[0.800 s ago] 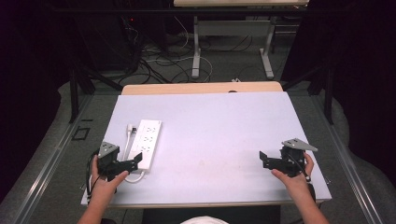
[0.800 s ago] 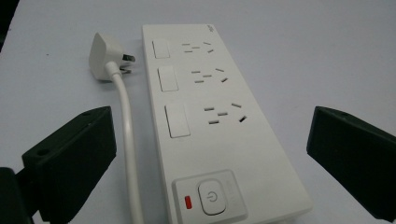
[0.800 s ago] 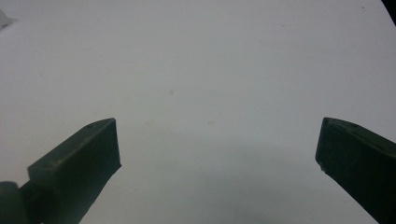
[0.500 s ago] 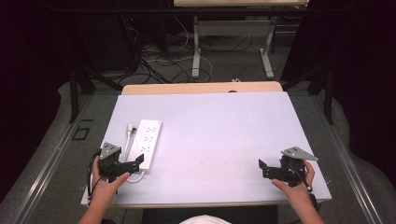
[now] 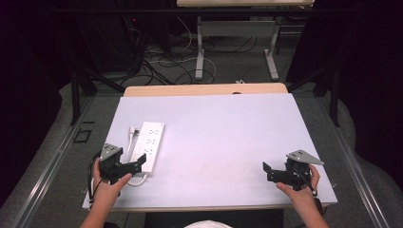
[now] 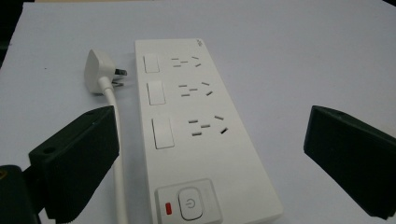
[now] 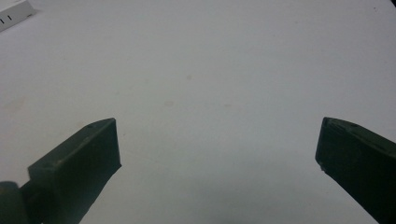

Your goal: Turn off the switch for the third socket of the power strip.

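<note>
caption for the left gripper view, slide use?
Open left tongs poised over a white power strip, its plug lying unplugged beside it on the white table.

White power strip [image 6: 196, 135] on pale lilac-white table [image 5: 228, 137]; three white rocker switches down its left side, dark slot patterns for three sockets on the right, white power button on a pale grey panel at the near end with a small red light beside it. White plug [image 6: 99, 70] with silver pins, white cord [image 6: 119, 154]. Black left gripper [image 5: 135, 164] and black right gripper [image 5: 267, 171], each topped with a grey plate. Light wood strip along the far table edge. Grey floor beyond, with black cables and white-grey table legs. Dark surroundings left and right.
</note>
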{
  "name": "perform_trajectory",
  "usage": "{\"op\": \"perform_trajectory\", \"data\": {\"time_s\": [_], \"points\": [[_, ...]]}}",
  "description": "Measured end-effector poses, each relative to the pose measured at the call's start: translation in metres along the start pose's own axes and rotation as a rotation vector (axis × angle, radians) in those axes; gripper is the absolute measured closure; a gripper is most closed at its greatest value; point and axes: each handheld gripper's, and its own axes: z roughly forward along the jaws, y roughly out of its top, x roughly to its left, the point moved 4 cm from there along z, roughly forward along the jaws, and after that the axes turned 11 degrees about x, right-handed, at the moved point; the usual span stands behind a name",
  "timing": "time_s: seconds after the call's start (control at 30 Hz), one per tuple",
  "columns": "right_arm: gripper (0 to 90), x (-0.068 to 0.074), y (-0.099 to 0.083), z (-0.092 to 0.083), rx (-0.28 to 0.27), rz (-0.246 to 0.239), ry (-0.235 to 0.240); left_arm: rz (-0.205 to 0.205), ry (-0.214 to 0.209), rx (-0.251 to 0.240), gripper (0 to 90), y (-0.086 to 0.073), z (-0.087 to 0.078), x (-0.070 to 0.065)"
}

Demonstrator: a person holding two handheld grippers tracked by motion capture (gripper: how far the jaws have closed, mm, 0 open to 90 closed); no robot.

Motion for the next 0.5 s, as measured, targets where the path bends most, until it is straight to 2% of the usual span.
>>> {"op": "perform_trajectory", "data": {"time_s": [0.03, 0.13, 0.27, 0.5], "points": [[0.0, -0.001, -0.001, -0.001, 0.013, 0.007, 0.001, -0.006, 0.002, -0.004, 3.6, 0.001, 0.000, -0.001], [0.0, -0.002, -0.002, 0.002, 0.008, 0.032, 0.008, -0.003, 0.007, 0.006, 4.5, 0.005, -0.002, -0.003], [0.0, -0.003, -0.001, 0.001, 0.004, 0.030, 0.005, 0.007, 0.016, 0.026, 5.0, 0.011, -0.004, -0.002], [0.0, -0.002, -0.002, 0.002, 0.016, 0.038, 0.013, -0.018, 0.027, 0.032, 6.9, 0.023, -0.007, 0.002]]}}
